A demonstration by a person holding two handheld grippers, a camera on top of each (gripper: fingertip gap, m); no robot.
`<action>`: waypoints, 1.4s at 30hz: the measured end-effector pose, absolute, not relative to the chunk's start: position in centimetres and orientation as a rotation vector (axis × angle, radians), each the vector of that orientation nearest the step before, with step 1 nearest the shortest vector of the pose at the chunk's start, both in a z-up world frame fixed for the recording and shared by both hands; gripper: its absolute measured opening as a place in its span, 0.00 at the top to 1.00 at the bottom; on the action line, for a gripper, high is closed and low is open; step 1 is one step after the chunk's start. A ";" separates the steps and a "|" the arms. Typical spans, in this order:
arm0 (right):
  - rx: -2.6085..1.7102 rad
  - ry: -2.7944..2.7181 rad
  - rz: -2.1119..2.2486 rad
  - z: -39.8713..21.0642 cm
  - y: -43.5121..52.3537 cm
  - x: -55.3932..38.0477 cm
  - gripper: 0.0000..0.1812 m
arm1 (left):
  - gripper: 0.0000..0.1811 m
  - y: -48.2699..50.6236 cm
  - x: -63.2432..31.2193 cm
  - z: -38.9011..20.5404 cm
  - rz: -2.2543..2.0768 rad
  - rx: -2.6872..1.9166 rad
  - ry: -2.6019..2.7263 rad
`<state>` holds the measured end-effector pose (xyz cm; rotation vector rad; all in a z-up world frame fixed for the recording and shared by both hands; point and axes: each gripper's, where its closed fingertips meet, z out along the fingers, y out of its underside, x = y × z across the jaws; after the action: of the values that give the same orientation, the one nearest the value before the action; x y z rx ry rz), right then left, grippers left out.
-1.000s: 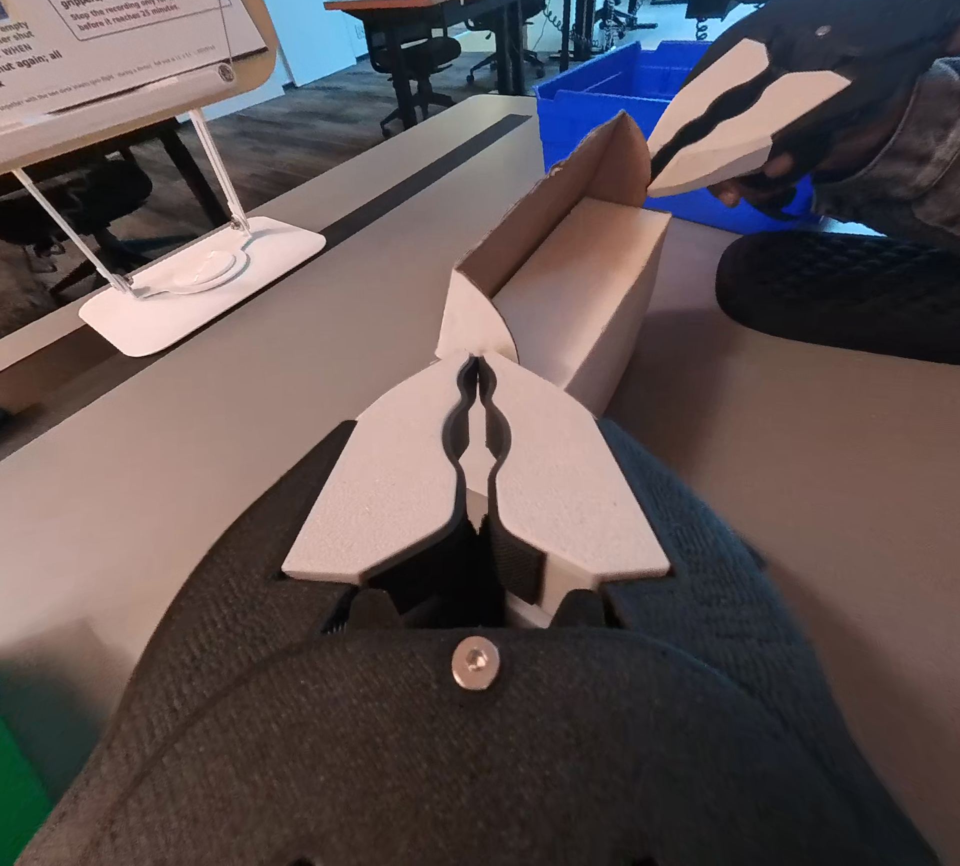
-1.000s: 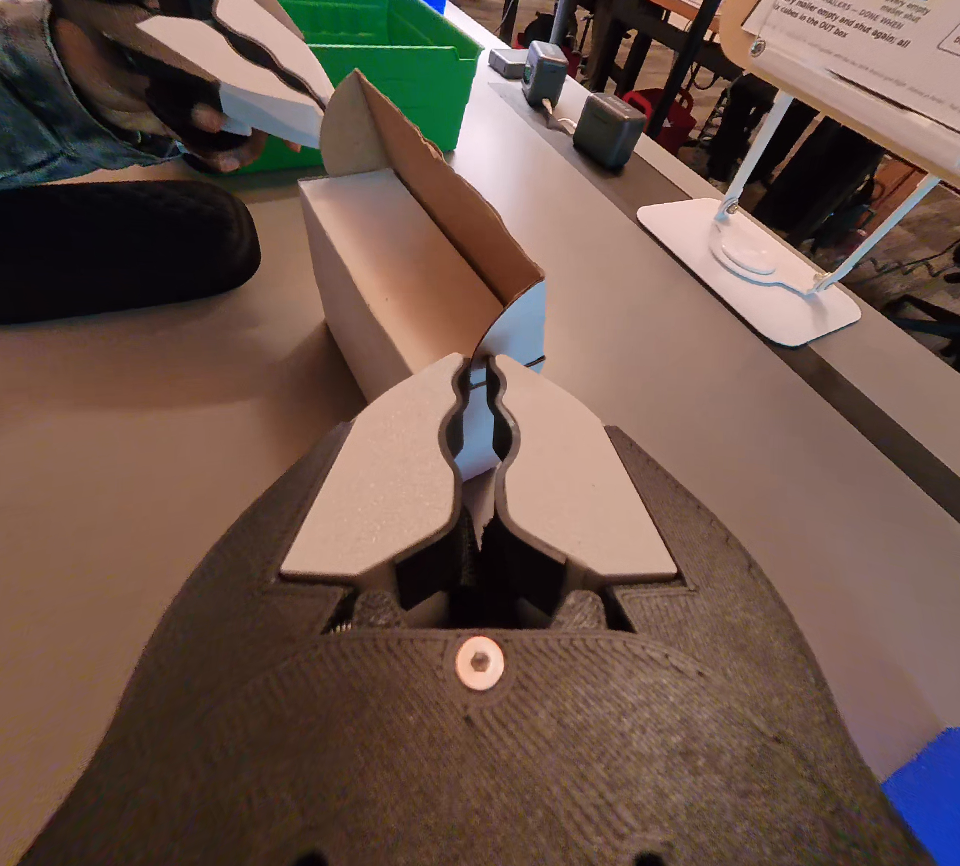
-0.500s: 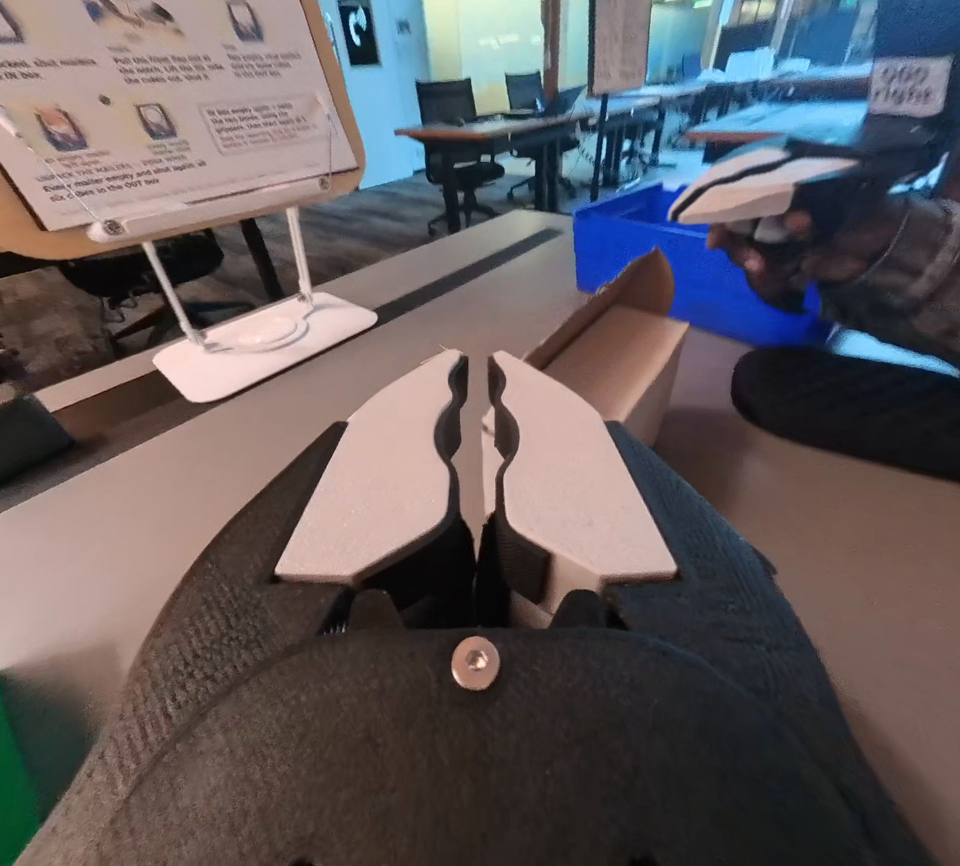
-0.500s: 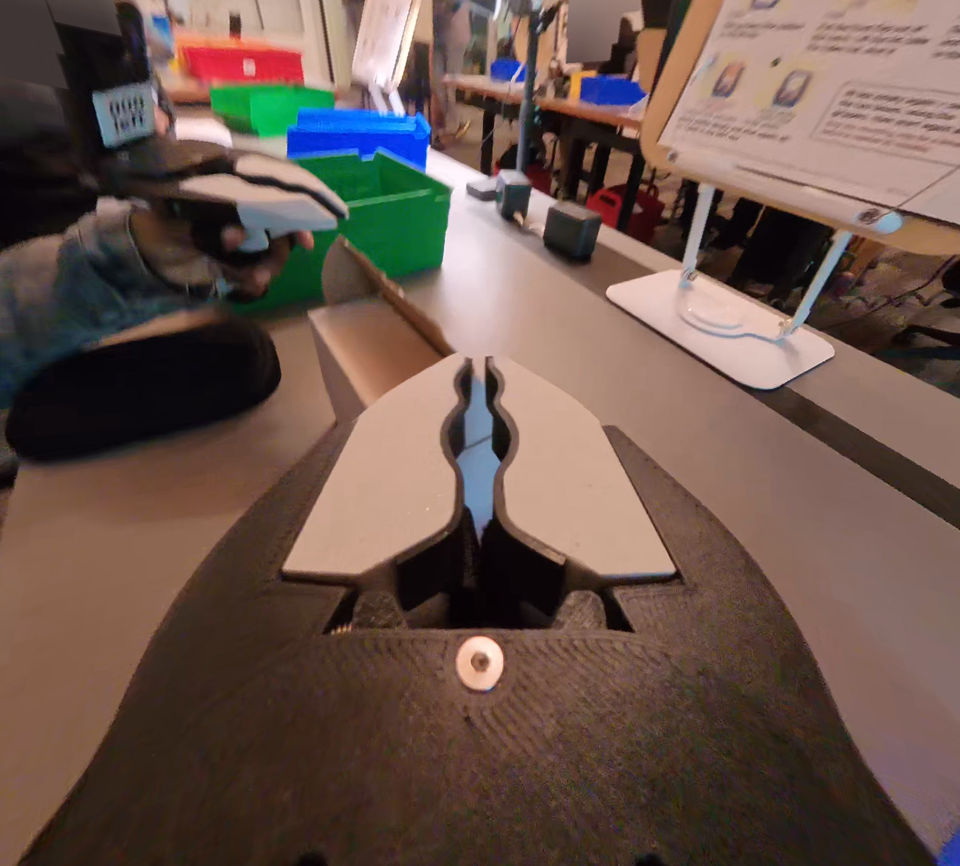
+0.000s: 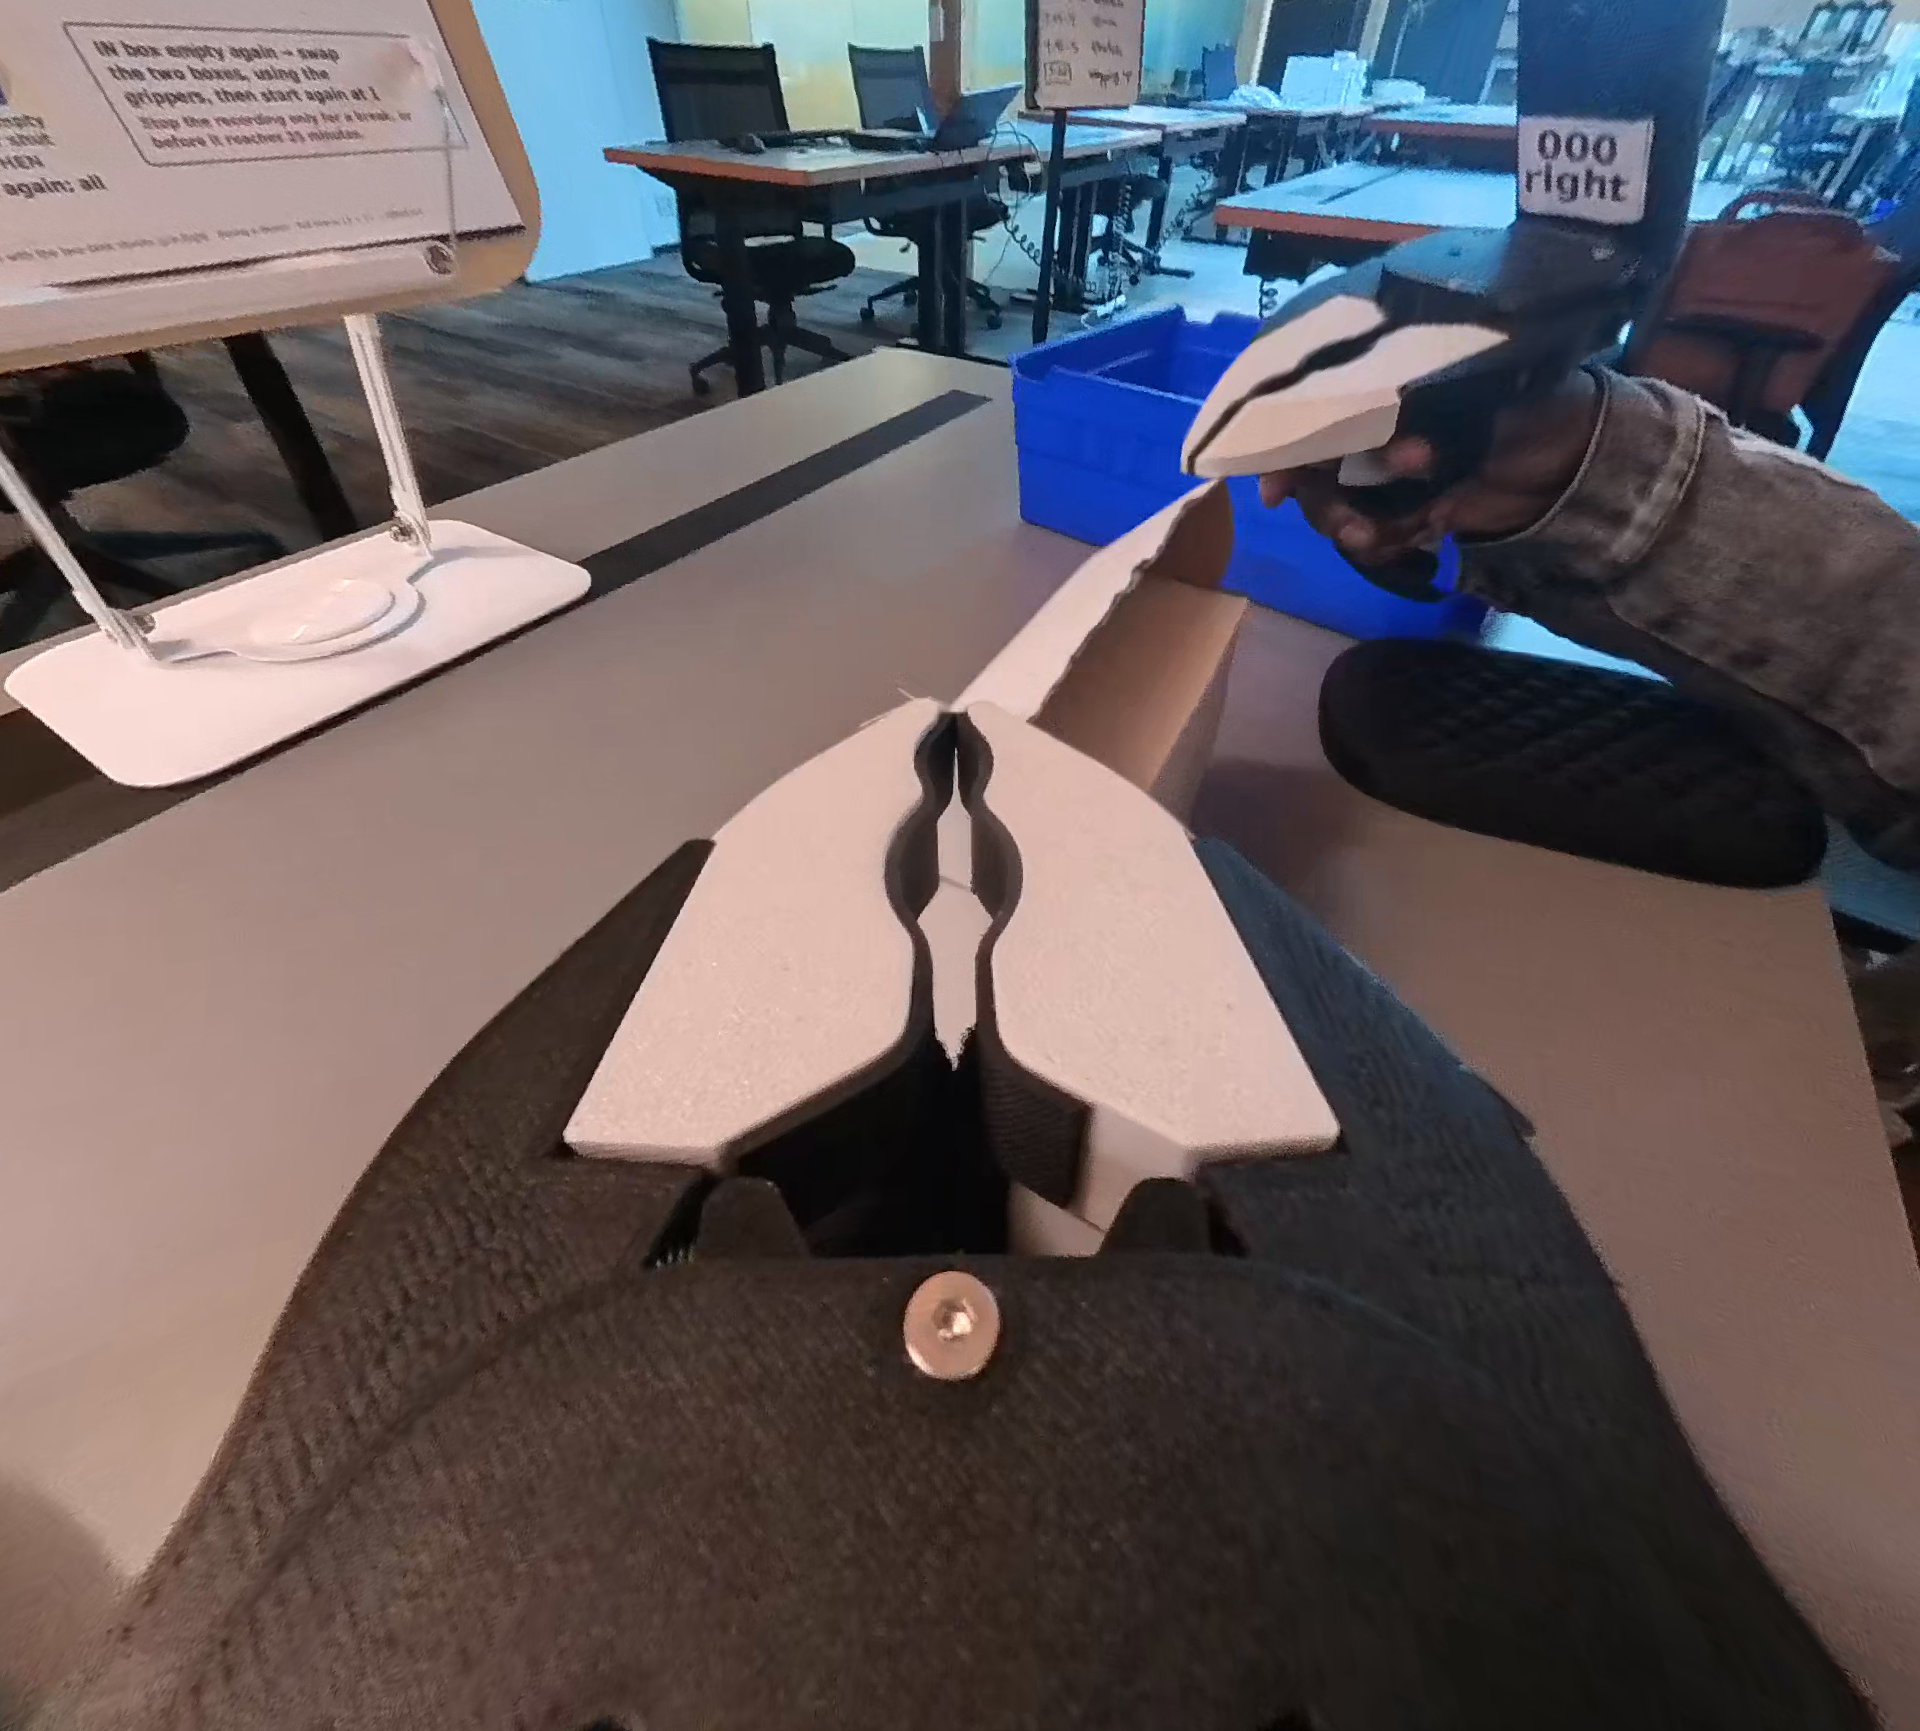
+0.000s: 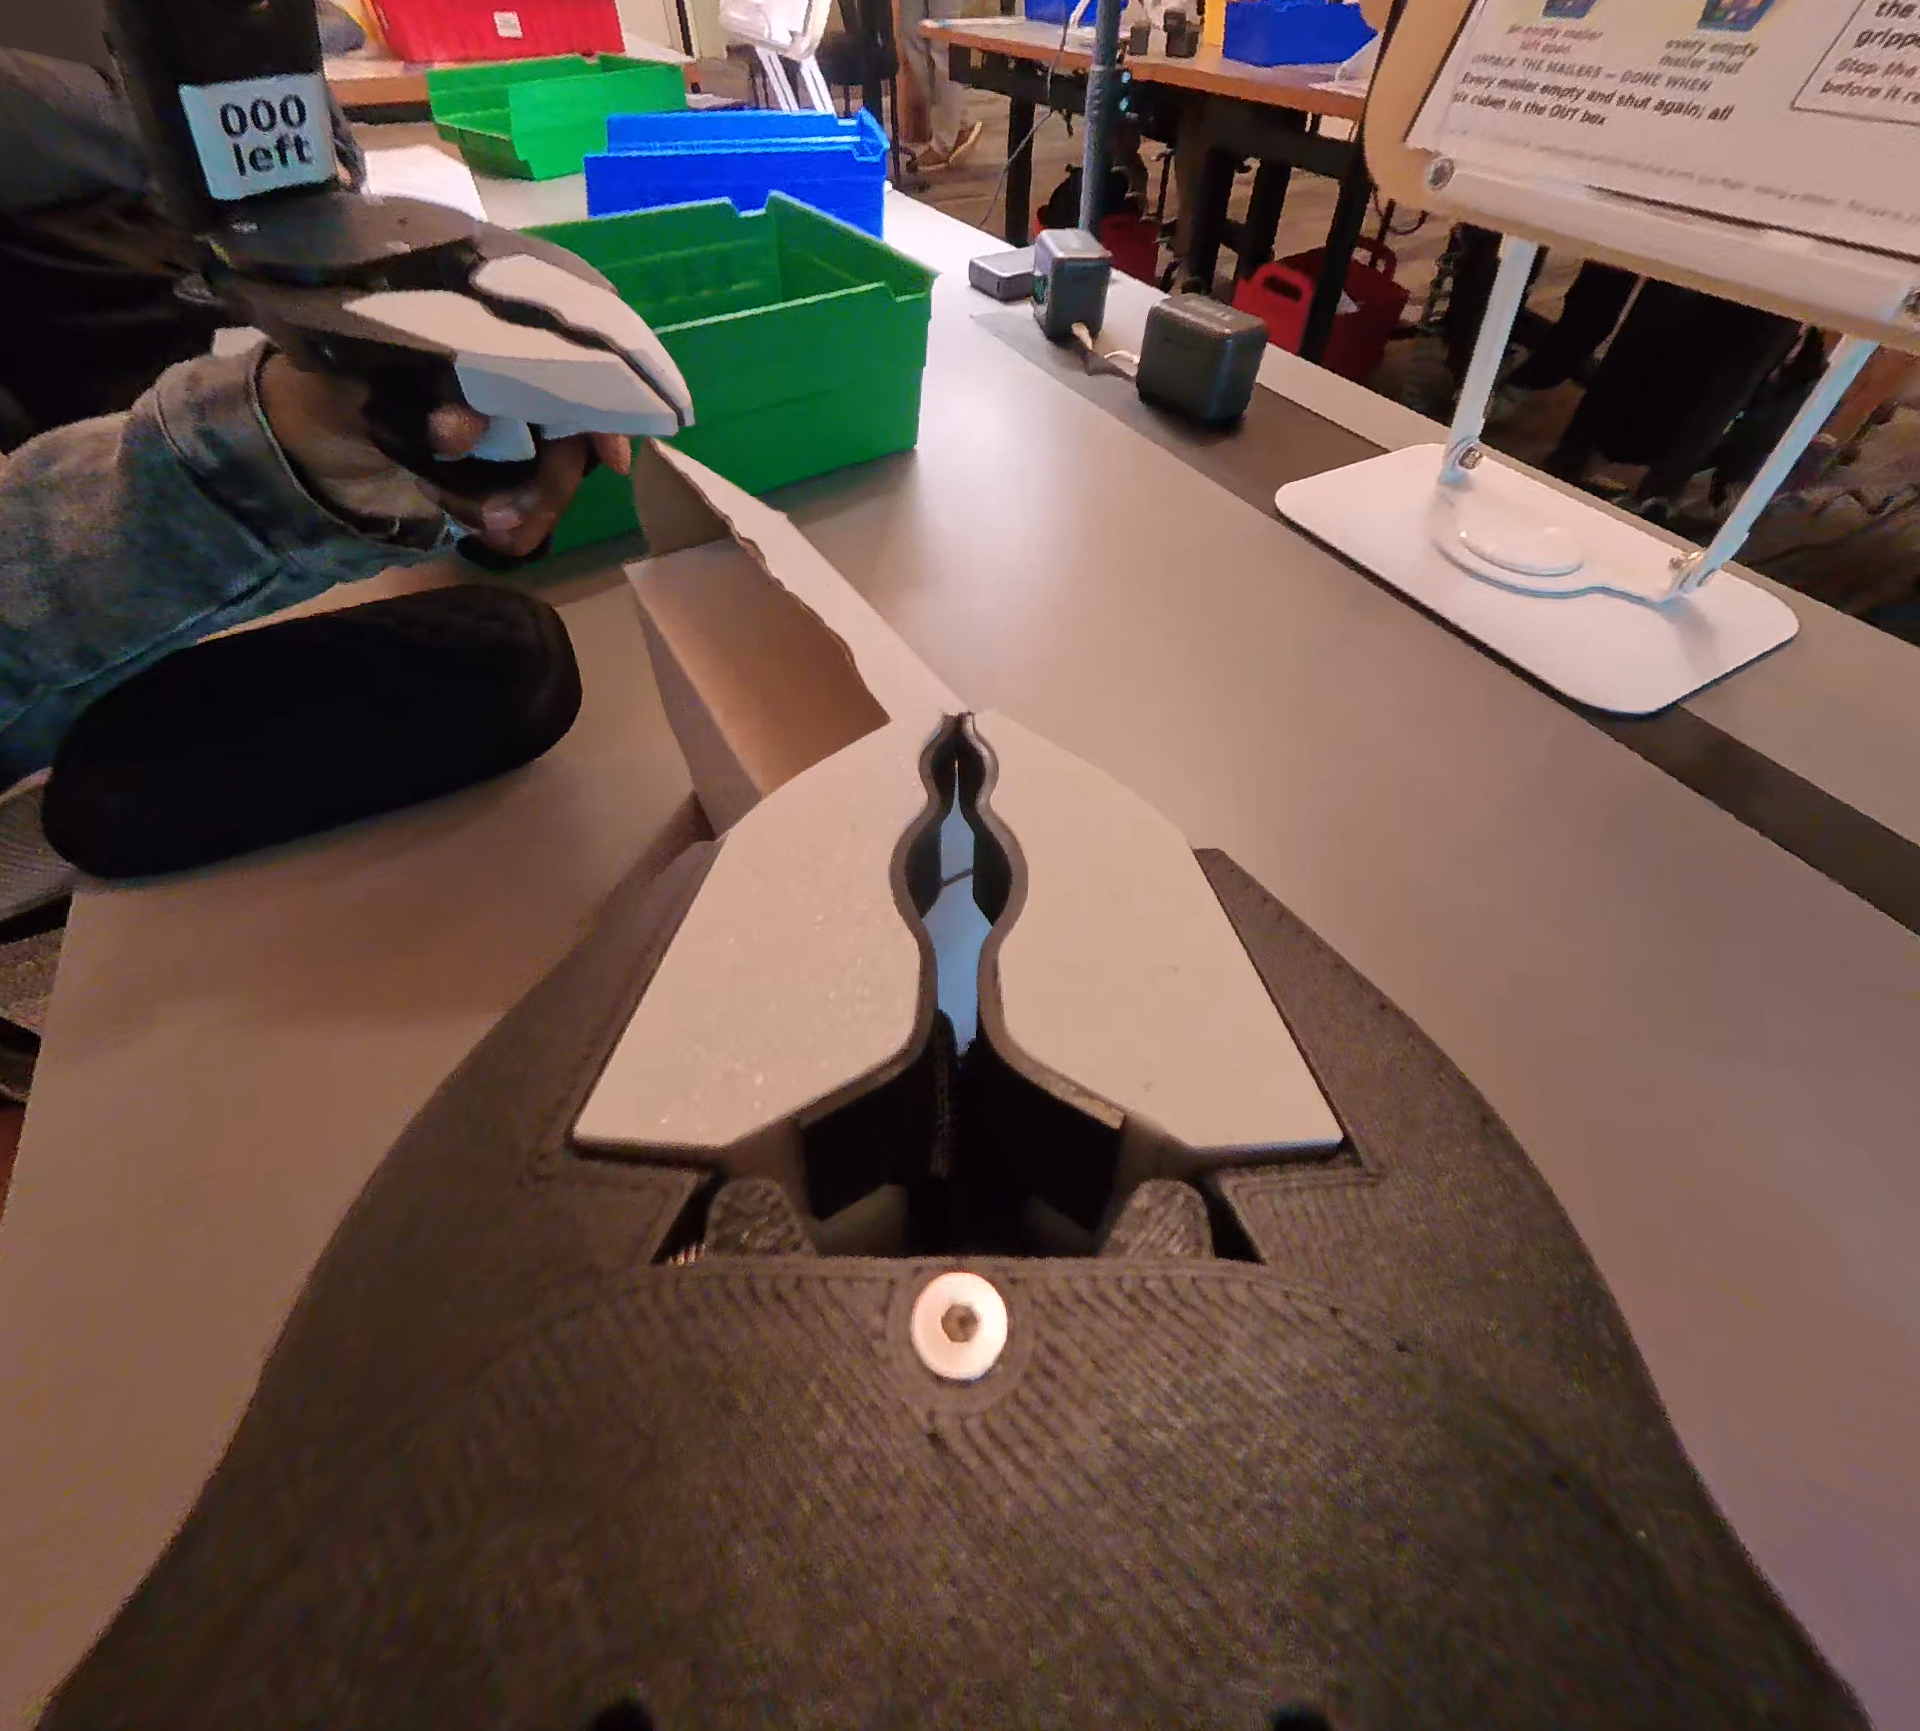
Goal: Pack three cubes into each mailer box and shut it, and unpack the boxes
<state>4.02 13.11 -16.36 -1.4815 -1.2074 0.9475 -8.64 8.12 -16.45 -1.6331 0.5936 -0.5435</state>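
One white mailer box (image 5: 1143,694) lies on the grey table (image 5: 520,850), its lid (image 6: 758,632) raised, between two handheld grippers. The left gripper (image 5: 954,725) clamps one end of the lid edge, fingers pressed together on the cardboard. The right gripper (image 6: 966,725) clamps the opposite end the same way. Each is held level by a hand (image 5: 1392,497) with a grey sleeve, forearms resting on two black pads (image 5: 1558,746). Three bins sit on this table: one green bin (image 6: 769,341) beyond the left gripper, one blue bin (image 6: 738,159) behind it, and one blue bin (image 5: 1101,434) behind the right gripper. One instruction board on a white stand (image 5: 301,621) sits across the table.
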 end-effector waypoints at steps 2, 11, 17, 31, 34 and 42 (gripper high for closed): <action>-1.486 -1.230 0.936 -17.0 12.7 4.0 1.00 | 1.00 7.9 -8.5 -17.2 -0.536 -1.658 0.615; -1.496 -1.272 0.922 -18.9 12.1 4.1 1.00 | 1.00 7.3 -8.2 -18.9 -0.529 -1.697 0.641; -1.478 -1.292 0.902 -19.7 12.0 4.2 1.00 | 1.00 7.2 -8.2 -19.8 -0.514 -1.713 0.673; -1.371 -1.349 0.738 -20.0 11.9 4.3 0.99 | 1.00 7.1 -8.2 -20.0 -0.467 -1.707 0.661; -1.356 -1.322 0.753 -19.9 11.9 4.3 1.00 | 1.00 7.2 -8.2 -19.9 -0.492 -1.678 0.649; -1.455 -1.086 1.121 -18.2 12.1 4.7 0.68 | 0.70 8.1 -11.7 -18.4 -0.721 -1.634 0.290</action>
<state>4.66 12.14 -18.19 -1.4548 -1.0860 1.1214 -11.73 8.06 -18.37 -1.6339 0.2898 -0.7212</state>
